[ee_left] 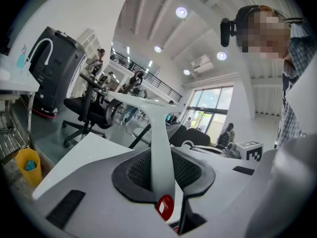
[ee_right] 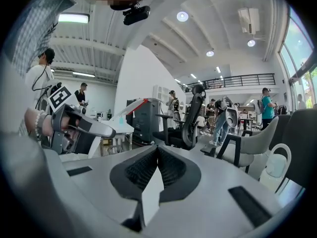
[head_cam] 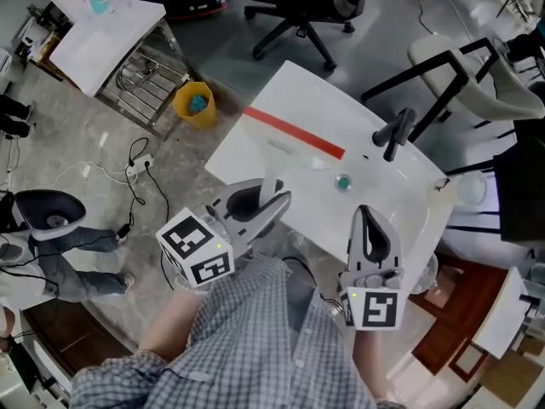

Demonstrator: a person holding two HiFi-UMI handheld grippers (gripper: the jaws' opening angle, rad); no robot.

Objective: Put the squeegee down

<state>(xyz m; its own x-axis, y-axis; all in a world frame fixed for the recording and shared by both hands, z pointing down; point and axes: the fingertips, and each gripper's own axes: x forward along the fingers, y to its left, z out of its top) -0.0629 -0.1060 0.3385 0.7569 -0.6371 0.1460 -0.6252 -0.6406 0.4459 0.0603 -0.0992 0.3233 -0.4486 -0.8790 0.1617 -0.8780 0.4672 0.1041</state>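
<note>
- Left gripper (head_cam: 260, 201): we record its jaws clenched on the white handle of the squeegee (head_cam: 294, 132). In the left gripper view the handle (ee_left: 161, 143) runs up between the two pads, with a red oval mark low on it.
- Squeegee: not set down. It is carried in the left jaws over the near part of the white worktop (head_cam: 383, 194). Its red blade strip lies crosswise at the far end of the handle. We cannot tell whether the blade touches the surface.
- Right gripper (head_cam: 366, 216): jaws pressed together, nothing between them. We see it beside the left one, over the worktop's near edge.
- On the worktop, beyond the right gripper: a small teal item (head_cam: 343, 181) and a black object (head_cam: 393, 132), well apart from the squeegee.
- On the floor, left of the worktop: a yellow bucket (head_cam: 196, 105).
</note>
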